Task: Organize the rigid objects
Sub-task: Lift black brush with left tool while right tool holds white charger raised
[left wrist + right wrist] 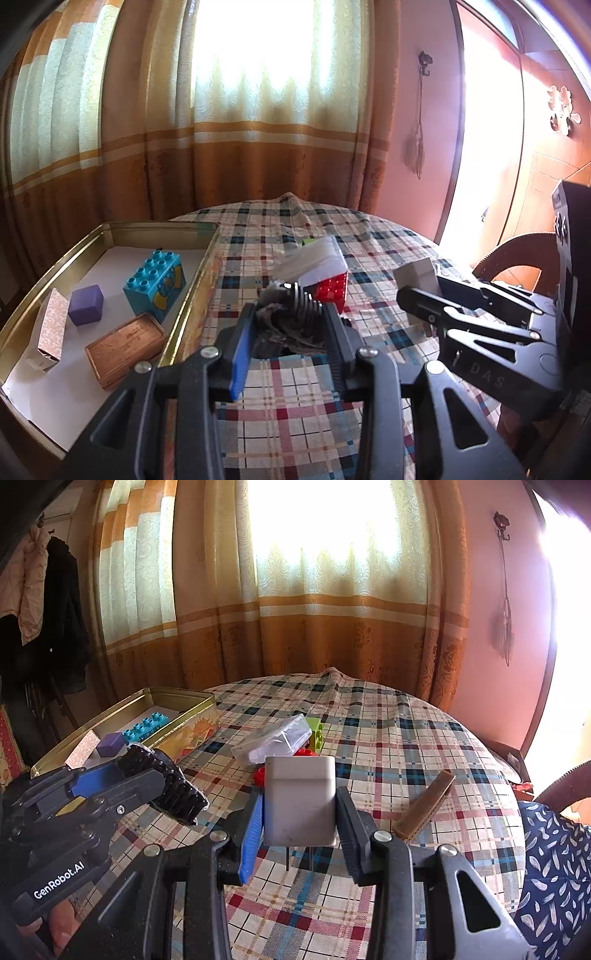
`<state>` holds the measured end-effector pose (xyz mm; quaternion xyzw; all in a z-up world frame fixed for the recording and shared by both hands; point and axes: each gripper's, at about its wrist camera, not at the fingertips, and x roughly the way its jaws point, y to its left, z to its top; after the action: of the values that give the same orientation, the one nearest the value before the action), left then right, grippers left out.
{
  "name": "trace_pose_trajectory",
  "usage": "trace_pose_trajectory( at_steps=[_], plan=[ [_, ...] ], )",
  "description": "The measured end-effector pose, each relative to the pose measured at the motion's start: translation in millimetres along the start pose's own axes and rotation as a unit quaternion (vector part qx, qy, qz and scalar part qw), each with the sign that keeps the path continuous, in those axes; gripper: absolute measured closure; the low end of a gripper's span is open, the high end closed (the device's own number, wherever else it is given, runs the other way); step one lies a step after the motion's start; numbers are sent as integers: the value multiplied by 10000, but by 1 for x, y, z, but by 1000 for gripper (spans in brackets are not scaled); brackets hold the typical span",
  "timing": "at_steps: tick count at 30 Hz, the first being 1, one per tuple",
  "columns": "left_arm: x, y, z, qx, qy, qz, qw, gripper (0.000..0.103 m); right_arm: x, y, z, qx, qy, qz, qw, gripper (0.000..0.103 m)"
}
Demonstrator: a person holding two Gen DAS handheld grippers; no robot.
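While the white plug adapter (300,801) sits pinched in the right gripper (299,805), prongs pointing down, the gold tin (110,716) lies toward ten o'clock in the right wrist view, across the plaid cloth (406,738). The left gripper (290,321) is nearer that tin, which lies at nine o'clock in its own view; it is clamped on a black brush-like thing (291,314), long axis across the fingers. Readable writing: "GenRobot.AI" on the left gripper's body, "DAS" on the right's.

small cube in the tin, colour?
Purple; the small cube shows best in the left wrist view.
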<state>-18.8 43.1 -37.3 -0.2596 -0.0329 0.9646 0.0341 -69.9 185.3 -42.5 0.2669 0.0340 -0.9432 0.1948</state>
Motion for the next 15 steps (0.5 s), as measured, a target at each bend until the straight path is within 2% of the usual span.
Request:
trace_pose_trajectory(
  at_steps=[15],
  plan=[
    [-9, 4, -4, 16, -152, 25, 9999, 69, -6, 11, -4, -37, 4, 100, 9999, 63]
  ],
)
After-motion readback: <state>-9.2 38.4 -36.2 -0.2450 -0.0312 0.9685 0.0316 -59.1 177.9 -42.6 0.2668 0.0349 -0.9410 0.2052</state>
